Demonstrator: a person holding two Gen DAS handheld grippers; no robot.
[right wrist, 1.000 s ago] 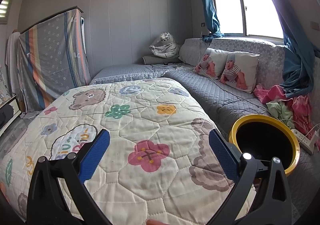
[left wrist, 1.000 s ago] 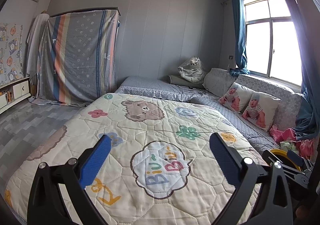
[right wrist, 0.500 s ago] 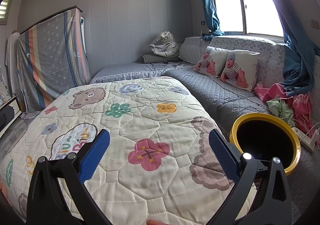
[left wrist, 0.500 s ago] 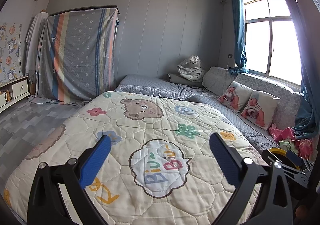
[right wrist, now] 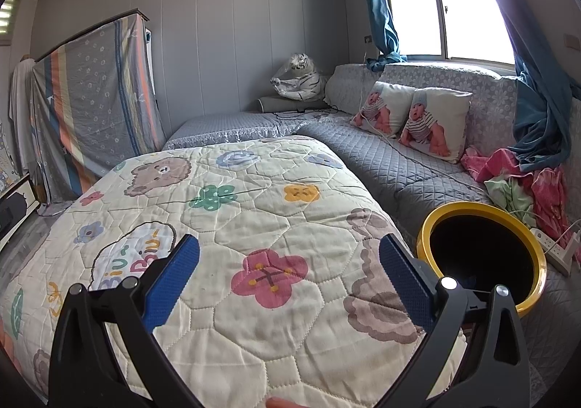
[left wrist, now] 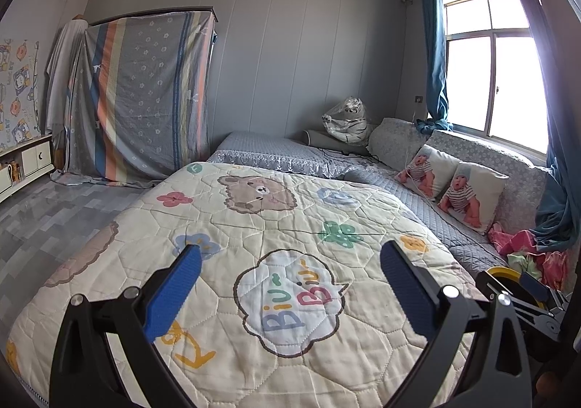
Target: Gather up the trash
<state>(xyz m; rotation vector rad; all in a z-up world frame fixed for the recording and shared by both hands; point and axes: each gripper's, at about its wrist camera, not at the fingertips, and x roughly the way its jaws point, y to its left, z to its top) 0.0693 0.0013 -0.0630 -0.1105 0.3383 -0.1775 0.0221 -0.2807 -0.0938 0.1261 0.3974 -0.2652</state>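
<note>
A yellow-rimmed bin with a dark inside stands at the right edge of the cartoon quilt. My right gripper is open and empty above the quilt, the bin just right of its right finger. My left gripper is open and empty above the quilt further left. In the left wrist view the bin's rim shows at the far right, partly hidden by the right gripper. No loose trash shows on the quilt.
A grey quilted couch-bed runs along the window wall with two baby-print pillows. Pink and green clothes and a power strip lie beside the bin. A wrapped plush tiger sits in the corner. A draped wardrobe stands at left.
Both views have shifted only slightly; the left camera has drifted a little. Both grippers remain open and empty.
</note>
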